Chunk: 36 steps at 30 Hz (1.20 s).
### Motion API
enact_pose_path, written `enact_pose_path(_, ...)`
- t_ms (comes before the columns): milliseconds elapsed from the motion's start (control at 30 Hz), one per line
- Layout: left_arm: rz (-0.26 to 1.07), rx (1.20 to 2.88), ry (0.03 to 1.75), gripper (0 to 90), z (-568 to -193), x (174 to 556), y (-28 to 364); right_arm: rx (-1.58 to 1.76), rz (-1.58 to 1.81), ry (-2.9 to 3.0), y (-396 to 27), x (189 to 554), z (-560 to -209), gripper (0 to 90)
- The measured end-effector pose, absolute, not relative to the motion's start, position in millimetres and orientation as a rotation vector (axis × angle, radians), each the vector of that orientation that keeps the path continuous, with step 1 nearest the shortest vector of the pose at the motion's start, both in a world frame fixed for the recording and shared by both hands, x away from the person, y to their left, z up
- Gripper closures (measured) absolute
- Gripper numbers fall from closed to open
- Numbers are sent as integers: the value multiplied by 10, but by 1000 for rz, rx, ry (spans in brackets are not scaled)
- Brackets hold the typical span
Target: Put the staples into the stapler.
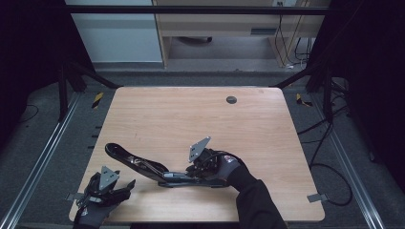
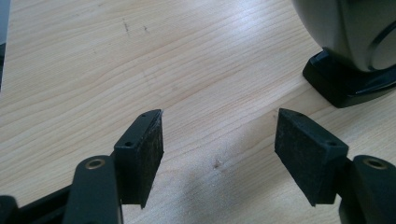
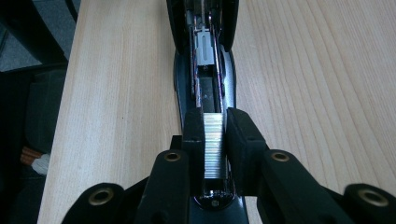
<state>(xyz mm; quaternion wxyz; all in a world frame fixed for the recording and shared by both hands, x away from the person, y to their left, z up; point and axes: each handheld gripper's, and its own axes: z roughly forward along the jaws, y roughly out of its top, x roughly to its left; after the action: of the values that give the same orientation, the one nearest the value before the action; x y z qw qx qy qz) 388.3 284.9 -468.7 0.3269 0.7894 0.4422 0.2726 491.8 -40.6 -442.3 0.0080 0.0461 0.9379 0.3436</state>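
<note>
While right tool grips staples (open stapler), table's far half lies bare.

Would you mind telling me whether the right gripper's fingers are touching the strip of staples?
Touching. In the right gripper view both fingers press against the sides of the strip of staples above the open stapler, with no gap.

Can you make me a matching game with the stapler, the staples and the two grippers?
Things:
1. stapler
2. strip of staples
3. left gripper
4. right gripper

States:
A. jaws wide apart over bare table
B. lying swung open, black
C. silvery, pinched between two pads
D. shut on something, over the open stapler

Pairs: 1-B, 2-C, 3-A, 4-D
</note>
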Motion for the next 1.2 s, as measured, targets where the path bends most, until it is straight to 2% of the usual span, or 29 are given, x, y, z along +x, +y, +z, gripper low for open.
enact_pose_path(1200,713,2072,1156,320,-4687,3883,2847,143,1077,2928,-364,4913,-4436,780)
